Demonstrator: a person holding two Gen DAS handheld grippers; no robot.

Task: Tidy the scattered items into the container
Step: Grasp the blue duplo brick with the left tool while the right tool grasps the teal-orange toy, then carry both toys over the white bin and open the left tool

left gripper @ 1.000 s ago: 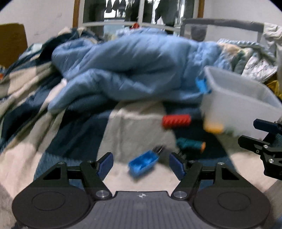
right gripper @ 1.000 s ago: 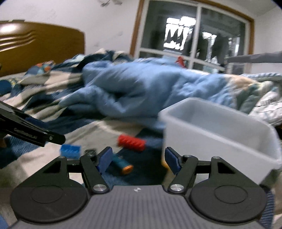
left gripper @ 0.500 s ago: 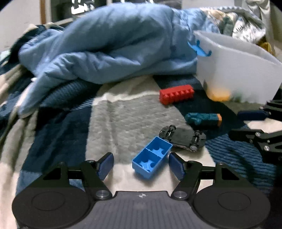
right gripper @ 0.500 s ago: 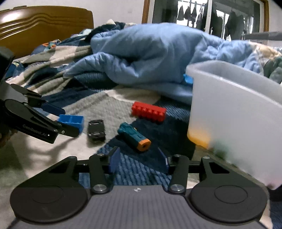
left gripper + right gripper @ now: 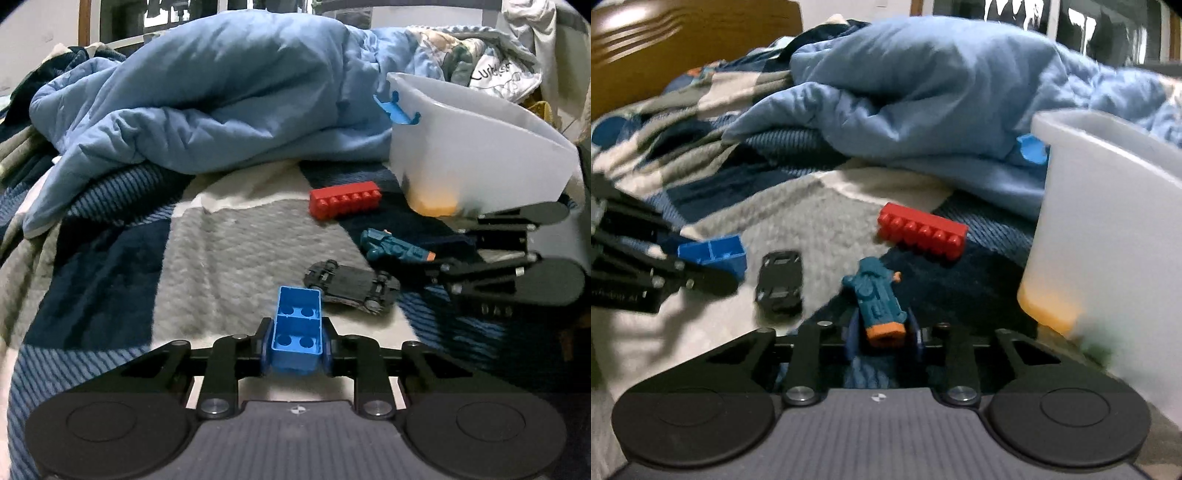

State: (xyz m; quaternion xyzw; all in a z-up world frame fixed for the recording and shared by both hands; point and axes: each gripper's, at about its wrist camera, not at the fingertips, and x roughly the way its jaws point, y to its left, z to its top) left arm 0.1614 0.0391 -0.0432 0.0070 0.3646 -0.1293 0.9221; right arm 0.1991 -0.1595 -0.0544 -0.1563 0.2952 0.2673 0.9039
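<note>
My left gripper (image 5: 295, 350) is shut on a blue brick (image 5: 296, 328) lying hollow side up on the bed. My right gripper (image 5: 882, 334) is shut on the orange-tipped end of a teal toy gun (image 5: 877, 295). The same toy gun (image 5: 395, 249) and the right gripper's arm (image 5: 509, 280) show in the left wrist view. A red brick (image 5: 345, 199) and an upturned black toy car (image 5: 351, 286) lie on the blanket between them. The white translucent container (image 5: 476, 147) stands at the right, with something orange showing through its wall.
A bulky light-blue duvet (image 5: 221, 99) is heaped behind the toys. The bed is covered by a checked blue, grey and white blanket (image 5: 207, 266). A wooden headboard (image 5: 665, 48) stands at the far left. Clothes lie behind the container.
Both grippers moved forward and down and closed: the left on the blue brick, the right on the teal toy gun. Both were open half a second ago.
</note>
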